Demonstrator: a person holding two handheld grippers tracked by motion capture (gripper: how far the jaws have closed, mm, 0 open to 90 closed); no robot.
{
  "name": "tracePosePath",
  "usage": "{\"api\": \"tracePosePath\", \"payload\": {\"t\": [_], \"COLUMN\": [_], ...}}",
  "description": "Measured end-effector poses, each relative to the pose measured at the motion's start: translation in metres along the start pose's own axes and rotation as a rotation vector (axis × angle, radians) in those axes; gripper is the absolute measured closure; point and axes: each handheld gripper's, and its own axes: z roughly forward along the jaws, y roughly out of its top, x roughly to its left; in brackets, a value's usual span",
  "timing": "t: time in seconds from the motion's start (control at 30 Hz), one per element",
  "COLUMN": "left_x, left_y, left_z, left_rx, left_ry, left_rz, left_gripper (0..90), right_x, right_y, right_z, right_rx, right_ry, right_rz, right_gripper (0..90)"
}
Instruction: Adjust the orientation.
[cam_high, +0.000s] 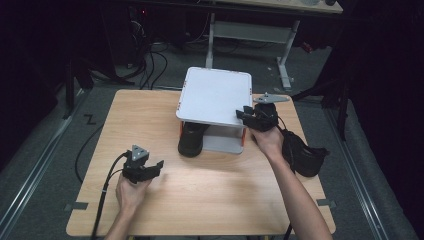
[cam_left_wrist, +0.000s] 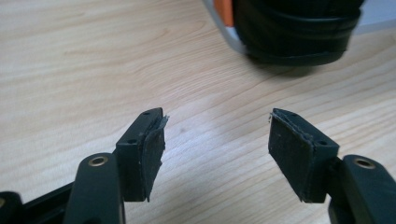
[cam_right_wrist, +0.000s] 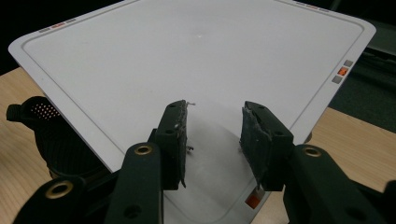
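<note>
Dark flooring and cable runs surround the wooden bench (cam_high: 210, 200), whose far middle carries a white two-tier shoe rack (cam_high: 215, 95) with one black shoe (cam_high: 192, 140) under its top shelf, toe toward the near edge. Another black shoe (cam_high: 302, 155) lies by the right edge. Judging from this, the work is stowing shoes, and it should go best if the rack is steadied while the shoe is seated fully under the shelf. At the rack's near right corner, the right gripper (cam_right_wrist: 215, 121) straddles the shelf edge, jaws partly apart; whether they pinch it I cannot tell. Near the bench's near left, the left gripper (cam_left_wrist: 217, 140) stands wide and empty.
</note>
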Motion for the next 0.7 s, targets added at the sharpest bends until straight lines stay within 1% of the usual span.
{"api": "tracePosePath", "payload": {"t": [0.1, 0.27, 0.33, 0.37, 0.4, 0.43, 0.5, 0.57, 0.67, 0.7], "left_x": [0.004, 0.007, 0.009, 0.01, 0.01, 0.01, 0.01, 0.01, 0.01, 0.01], "left_y": [-0.004, -0.012, -0.017, -0.021, -0.021, -0.021, -0.02, -0.021, -0.021, -0.021], "left_z": [0.001, 0.005, 0.008, 0.01, 0.01, 0.01, 0.011, 0.011, 0.011, 0.011], "left_rx": [-0.009, 0.009, 0.017, 0.013, 0.009, 0.007, 0.004, 0.002, 0.003, 0.004], "left_ry": [0.03, 0.053, 0.065, 0.073, 0.084, 0.092, 0.096, 0.1, 0.1, 0.099], "left_rz": [-0.006, 0.022, 0.03, 0.039, 0.046, 0.044, 0.032, 0.032, 0.032, 0.033], "left_gripper": [36.1, 35.8, 35.7, 35.6, 34.4, 33.6, 33.9, 34.1, 33.6, 33.2], "right_x": [0.0, 0.0, 0.0, -0.001, -0.001, -0.001, 0.0, 0.0, -0.002, -0.003], "right_y": [0.0, 0.0, 0.0, 0.0, 0.0, 0.0, 0.0, 0.0, 0.001, 0.001], "right_z": [0.0, 0.0, 0.0, 0.0, 0.0, -0.001, -0.001, -0.004, -0.014, -0.018], "right_rx": [0.0, -0.002, -0.005, -0.006, -0.006, -0.005, -0.001, 0.006, -0.001, -0.006], "right_ry": [-0.003, -0.004, 0.001, 0.004, 0.007, 0.008, 0.006, 0.01, 0.019, 0.022], "right_rz": [0.0, 0.007, 0.014, 0.015, 0.015, 0.013, 0.006, 0.009, 0.014, 0.009], "right_gripper": [60.9, 60.7, 59.1, 58.3, 57.7, 56.8, 56.4, 56.1, 56.2, 56.0]}}
